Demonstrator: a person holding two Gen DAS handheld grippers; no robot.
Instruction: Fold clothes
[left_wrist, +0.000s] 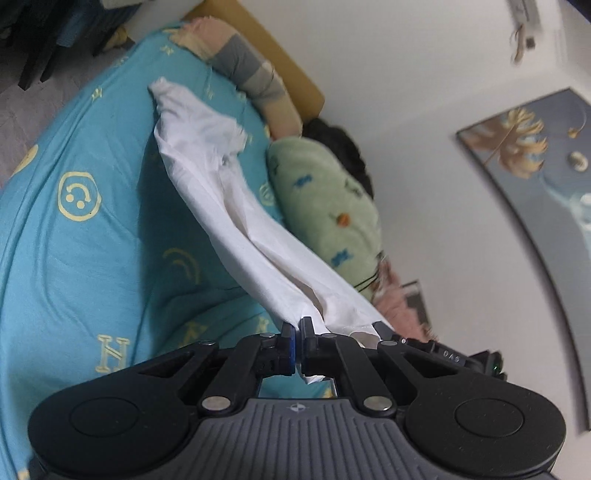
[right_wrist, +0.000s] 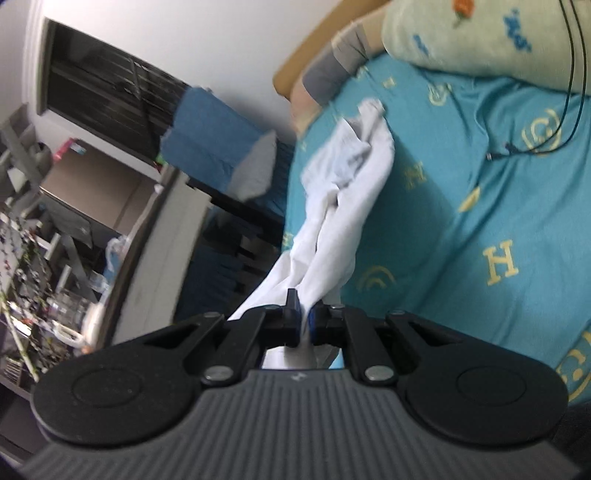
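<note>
Looking along the left gripper in the left wrist view, we see its jaws pressed nearly together on a bunched edge of the white garment, which runs from the fingertips at lower centre up toward the upper left of the frame, where its far end lies crumpled on the turquoise bedsheet. The cloth hangs in long twisted folds, lifted off the sheet near the gripper and touching it farther away. To the right of the garment, along the wall side of the frame, lies a pale green pillow, with a pink and grey striped pillow above it toward the top centre, and a framed picture on the wall at the right edge. In the right wrist view, the right gripper is likewise clamped narrowly on the white garment, with fabric squeezed between the blue-edged pads and a little of it showing behind them. From there the cloth rises toward the upper centre of the frame, ending in a rumpled heap on the turquoise bedsheet near the bed's edge. A thin black cable lies on the sheet at the upper right, beside the pale green pillow. The left part of this frame shows blurred, cluttered shelves.
</note>
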